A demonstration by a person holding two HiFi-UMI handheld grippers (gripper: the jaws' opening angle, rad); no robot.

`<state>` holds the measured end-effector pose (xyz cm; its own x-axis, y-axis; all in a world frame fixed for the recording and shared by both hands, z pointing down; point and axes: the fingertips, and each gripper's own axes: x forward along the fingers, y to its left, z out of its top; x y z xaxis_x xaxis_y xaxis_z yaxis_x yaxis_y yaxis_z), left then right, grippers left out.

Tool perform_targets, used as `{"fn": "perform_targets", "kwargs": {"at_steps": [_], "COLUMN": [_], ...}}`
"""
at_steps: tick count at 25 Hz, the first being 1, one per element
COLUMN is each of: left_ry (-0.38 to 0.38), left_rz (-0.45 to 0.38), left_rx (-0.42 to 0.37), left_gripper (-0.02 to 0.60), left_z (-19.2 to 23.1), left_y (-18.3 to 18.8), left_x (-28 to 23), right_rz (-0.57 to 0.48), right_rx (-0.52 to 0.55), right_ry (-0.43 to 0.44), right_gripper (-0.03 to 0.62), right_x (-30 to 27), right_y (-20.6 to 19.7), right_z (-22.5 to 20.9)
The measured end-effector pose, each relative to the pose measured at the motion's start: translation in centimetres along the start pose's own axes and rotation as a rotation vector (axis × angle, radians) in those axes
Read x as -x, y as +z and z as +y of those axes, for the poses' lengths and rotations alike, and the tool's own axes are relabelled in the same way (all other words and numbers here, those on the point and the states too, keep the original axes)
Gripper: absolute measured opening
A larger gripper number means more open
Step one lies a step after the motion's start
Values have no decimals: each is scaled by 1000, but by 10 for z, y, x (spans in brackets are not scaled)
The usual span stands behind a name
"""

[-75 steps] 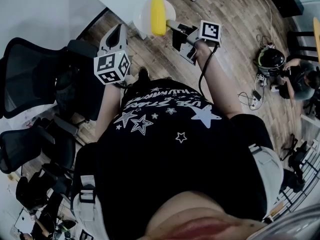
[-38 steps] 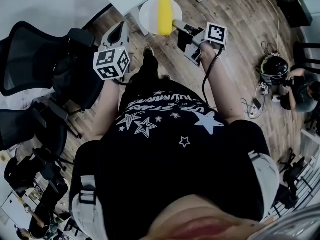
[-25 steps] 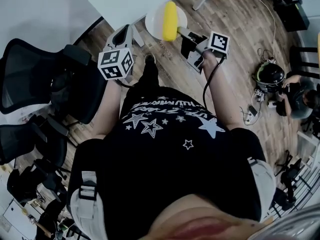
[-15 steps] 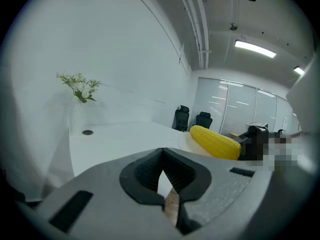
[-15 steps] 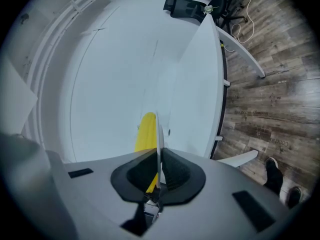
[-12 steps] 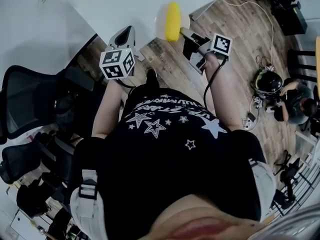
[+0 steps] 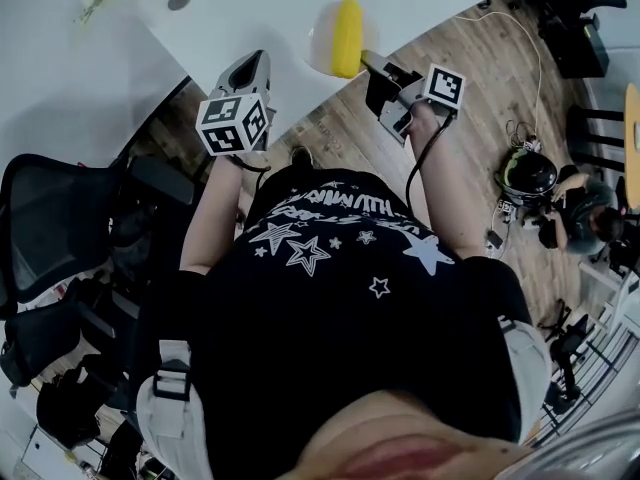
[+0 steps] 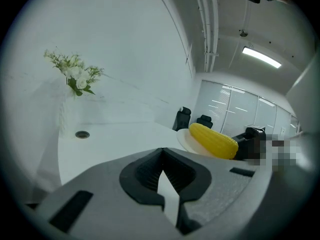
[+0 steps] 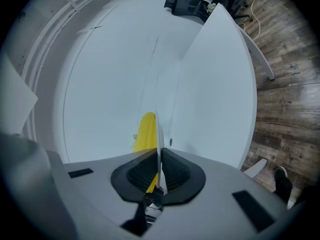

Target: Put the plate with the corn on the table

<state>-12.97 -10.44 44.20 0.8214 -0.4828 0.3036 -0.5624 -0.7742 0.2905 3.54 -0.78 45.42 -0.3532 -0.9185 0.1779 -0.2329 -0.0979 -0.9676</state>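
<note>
White plate (image 7: pixel 317 40) w/ corn (image 7: pixel 347 36) clamped by R gripper (image 7: pixel 369 61) over table (image 7: pixel 250 8); L gripper (image 7: pixel 251 67) closed.

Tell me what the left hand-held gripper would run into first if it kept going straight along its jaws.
Most likely the white tabletop just ahead of the left hand-held gripper; depth is unclear. The white plate carrying the yellow corn cob sits off to its right, outside that line.

The plate (image 7: pixel 318 44) with the corn (image 7: pixel 347 36) was carried by the right gripper (image 7: pixel 366 60) from above the wooden floor (image 7: pixel 470 78) to above the white bench (image 7: pixel 250 13).
</note>
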Motion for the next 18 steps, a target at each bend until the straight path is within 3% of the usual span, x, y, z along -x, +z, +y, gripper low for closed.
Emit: {"fn": "perform_targets", "kwargs": {"at_steps": [9,18], "left_ry": [10,121], "left_rz": [0,-30], "left_rx": [29,52], "left_gripper": [6,8], "left_z": [21,35], "left_y": [6,20], "left_x": [-17,-43], "right_rz": [46,129], "right_rx": [30,42], "right_ry": [-29,16], "right_gripper": [20,20], "right_x": [-35,-71], "right_y": [17,68], "right_z": [-8,-11]}}
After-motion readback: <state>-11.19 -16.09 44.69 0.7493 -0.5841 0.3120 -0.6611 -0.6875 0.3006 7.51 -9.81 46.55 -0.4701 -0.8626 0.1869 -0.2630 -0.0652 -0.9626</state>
